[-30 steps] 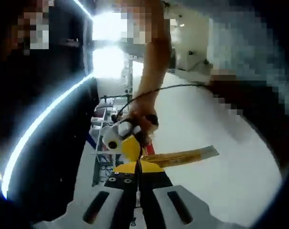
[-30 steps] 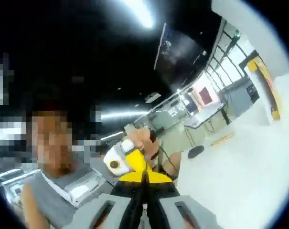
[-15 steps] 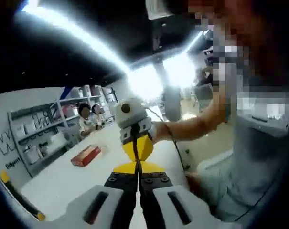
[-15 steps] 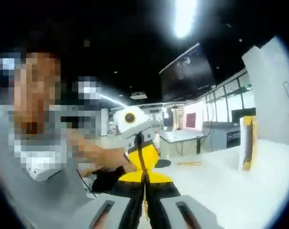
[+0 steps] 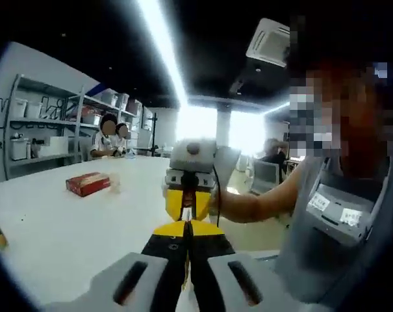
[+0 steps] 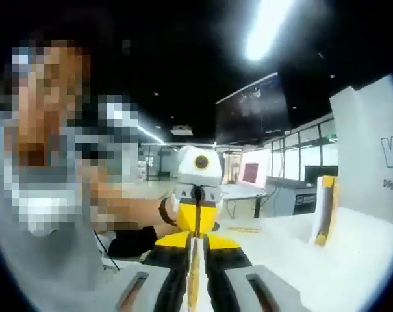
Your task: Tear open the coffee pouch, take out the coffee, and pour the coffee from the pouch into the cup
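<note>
My two grippers meet tip to tip in the air above a white table (image 5: 60, 227). In the left gripper view my left gripper (image 5: 187, 225) has its yellow-tipped jaws shut, and the right gripper (image 5: 187, 205) faces it head on. A thin edge-on strip of the coffee pouch (image 5: 186, 212) runs between them. In the right gripper view my right gripper (image 6: 196, 242) is shut on the same pale gold strip (image 6: 194, 278), with the left gripper (image 6: 197, 218) opposite it. A person's hand and forearm (image 5: 248, 205) hold the far gripper.
A red box (image 5: 87, 184) lies on the table to the left, with a small clear thing beside it. An upright yellow and white pack (image 6: 325, 209) stands at the right and a gold strip (image 6: 245, 229) lies flat. A person in a grey shirt (image 5: 339, 221) is close. Shelves (image 5: 34, 130) line the wall.
Both views have swung round with the hands. The grippers stay tip to tip. The gold pouch, seen flat a second ago, now shows edge-on.
</note>
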A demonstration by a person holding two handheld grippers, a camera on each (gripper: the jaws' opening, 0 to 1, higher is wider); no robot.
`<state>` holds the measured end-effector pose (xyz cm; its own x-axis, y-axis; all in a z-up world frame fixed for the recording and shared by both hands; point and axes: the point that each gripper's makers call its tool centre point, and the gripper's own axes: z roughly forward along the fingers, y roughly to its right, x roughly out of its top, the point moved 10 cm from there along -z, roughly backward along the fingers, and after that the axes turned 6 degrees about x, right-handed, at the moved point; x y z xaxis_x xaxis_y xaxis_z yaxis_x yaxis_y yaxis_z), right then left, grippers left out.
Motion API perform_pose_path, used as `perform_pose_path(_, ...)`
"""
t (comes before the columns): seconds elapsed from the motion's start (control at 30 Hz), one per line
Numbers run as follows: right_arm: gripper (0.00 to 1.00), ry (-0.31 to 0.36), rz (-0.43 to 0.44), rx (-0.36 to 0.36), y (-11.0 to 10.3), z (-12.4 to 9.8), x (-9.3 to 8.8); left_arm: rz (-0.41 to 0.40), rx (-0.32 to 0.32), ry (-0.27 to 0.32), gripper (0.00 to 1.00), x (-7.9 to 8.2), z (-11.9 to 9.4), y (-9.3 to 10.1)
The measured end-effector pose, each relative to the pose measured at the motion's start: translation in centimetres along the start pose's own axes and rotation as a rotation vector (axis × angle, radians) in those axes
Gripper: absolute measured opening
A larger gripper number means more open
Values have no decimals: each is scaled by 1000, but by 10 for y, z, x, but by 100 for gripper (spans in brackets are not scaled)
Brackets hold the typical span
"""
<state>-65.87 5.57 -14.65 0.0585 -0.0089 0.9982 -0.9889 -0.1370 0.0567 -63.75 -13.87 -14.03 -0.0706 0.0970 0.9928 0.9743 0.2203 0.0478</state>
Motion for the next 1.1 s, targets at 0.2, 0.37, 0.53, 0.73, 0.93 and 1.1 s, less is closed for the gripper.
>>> perform_pose_path(0.2, 13, -103, 7, -26, -7, 10, -3, 0, -11, -26, 2, 8, -1, -5)
perform_pose_path(0.37, 11, -152, 0, -49, -10, 14, -1, 13, -29, -92, 2, 11, 0, -3)
perform_pose_path(0.53, 7, -175, 6, -48, -12, 14, -2, 40, -37, -135, 2, 14, 1, -2)
perform_pose_path(0.73, 6, -195, 7, -51, -14, 15, -4, 75, -47, -165, 2, 14, 3, 1)
perform_pose_path(0.93, 7, -145, 16, -55, -14, 15, -6, 68, -49, -150, 2, 16, 3, -2)
perform_pose_path(1.1, 5, -151, 16, -55, -15, 16, -10, 76, -51, -163, 2, 13, 6, -2)
